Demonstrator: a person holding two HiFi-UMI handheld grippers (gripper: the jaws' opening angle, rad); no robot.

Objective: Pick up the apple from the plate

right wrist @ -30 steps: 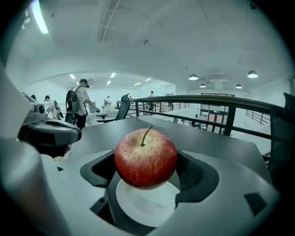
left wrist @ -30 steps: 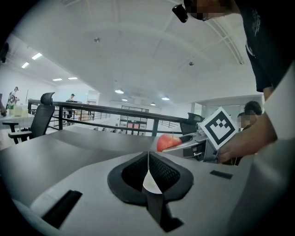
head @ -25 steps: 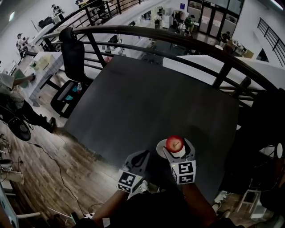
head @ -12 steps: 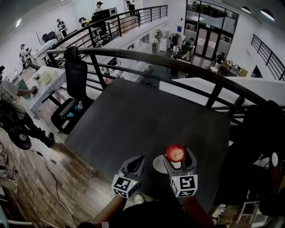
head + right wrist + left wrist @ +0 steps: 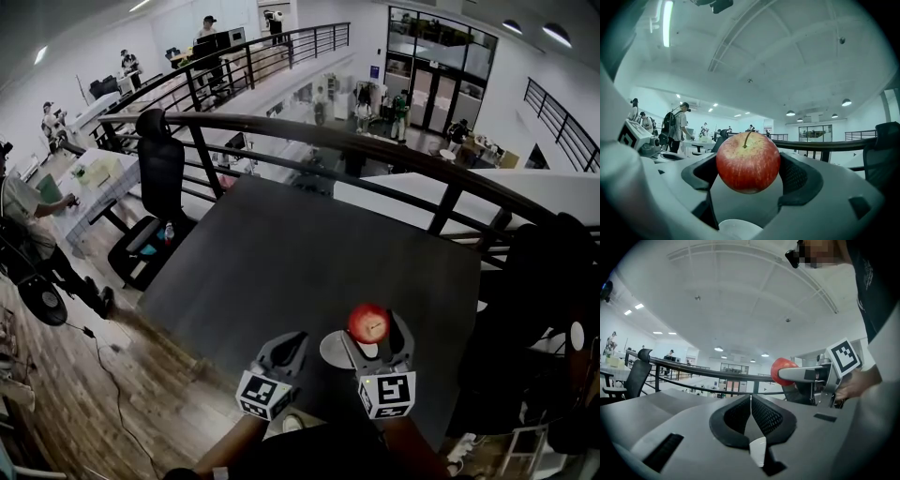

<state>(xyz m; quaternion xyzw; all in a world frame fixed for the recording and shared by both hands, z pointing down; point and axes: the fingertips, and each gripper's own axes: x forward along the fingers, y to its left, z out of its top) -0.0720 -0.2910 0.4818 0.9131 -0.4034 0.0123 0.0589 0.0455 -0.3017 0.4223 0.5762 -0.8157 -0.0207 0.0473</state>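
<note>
A red apple [image 5: 368, 322] with a yellow patch and a stem is held clear above the small white plate [image 5: 334, 351], which lies on the dark table near its front edge. My right gripper [image 5: 371, 328] is shut on the apple [image 5: 748, 162], its pads pressing both sides; the plate's rim [image 5: 740, 229] shows below it. My left gripper [image 5: 287, 349] hovers to the left of the plate, its jaws shut with nothing between them [image 5: 751, 401]. From the left gripper view the apple [image 5: 780, 370] shows in the other gripper at the right.
The dark table [image 5: 309, 253] stretches ahead, bounded by a black railing [image 5: 309, 136] at its far side. A black office chair [image 5: 155, 178] stands to the left on the wood floor. Beyond the railing, people stand in the hall below.
The right gripper has lifted the apple up off the plate; a gap to the plate now shows. The head view has tilted up a little. The left gripper stays shut beside the plate.
</note>
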